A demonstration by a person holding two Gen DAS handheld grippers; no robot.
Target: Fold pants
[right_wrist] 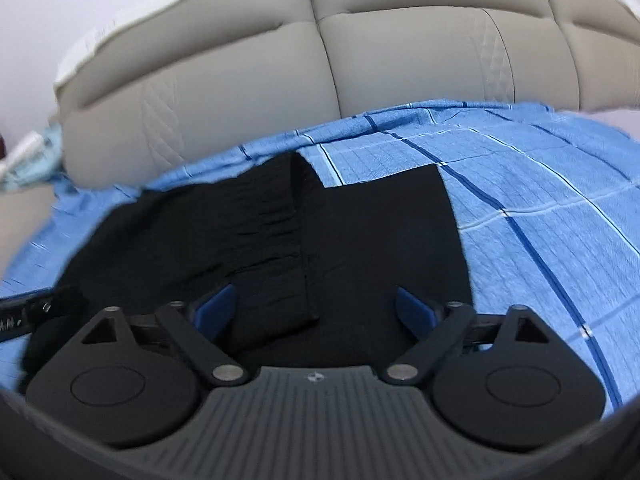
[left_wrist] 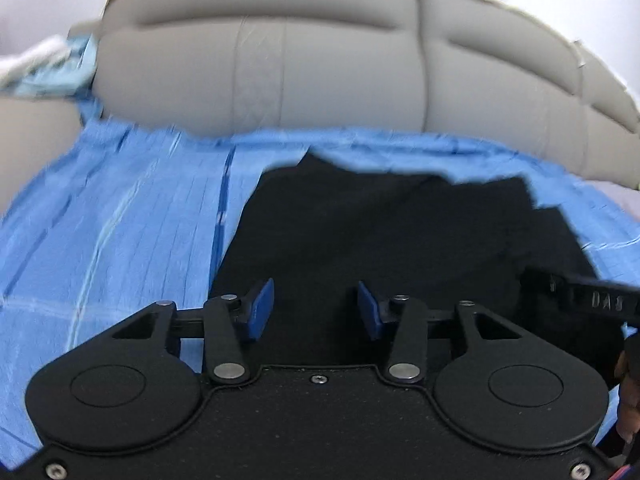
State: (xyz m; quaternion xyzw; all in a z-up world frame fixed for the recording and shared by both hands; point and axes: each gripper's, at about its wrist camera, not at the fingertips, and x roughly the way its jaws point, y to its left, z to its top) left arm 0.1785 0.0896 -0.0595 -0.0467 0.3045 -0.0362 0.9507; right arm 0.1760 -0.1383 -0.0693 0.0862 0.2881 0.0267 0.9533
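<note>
Left hand-held gripper (left_wrist: 316,312): black linkage, blue pads (left_wrist: 260,308). Jaws stand partly apart with a clear gap; nothing sits between the pads. Pads hover over fabric, contact not discernible.

Right hand-held gripper (right_wrist: 316,310): same build, jaws spread wide. Black fabric lies under and between the blue pads (right_wrist: 416,310), but the pads do not press on it; no grip.

Task item: black, soft-fabric pants (left_wrist: 380,240), lying on a blue checked bedsheet (left_wrist: 112,220) with dark and pale stripes. In the left wrist view the pants lie directly ahead of and beneath the jaws, extending forward and to the right. In the right wrist view the pants (right_wrist: 280,240) lie ahead and to the left of the gripper, one layer lapped over another, with a gathered, wrinkled band running forward from the jaw gap.

Bare sheet (right_wrist: 540,220) lies to the right of the right gripper and to the left of the left one.

Beyond the pants, past the sheet's far edge: a grey padded upholstered headboard (left_wrist: 320,68).

A black gripper part with pale lettering shows at the right edge of the left view; frames blurred.
</note>
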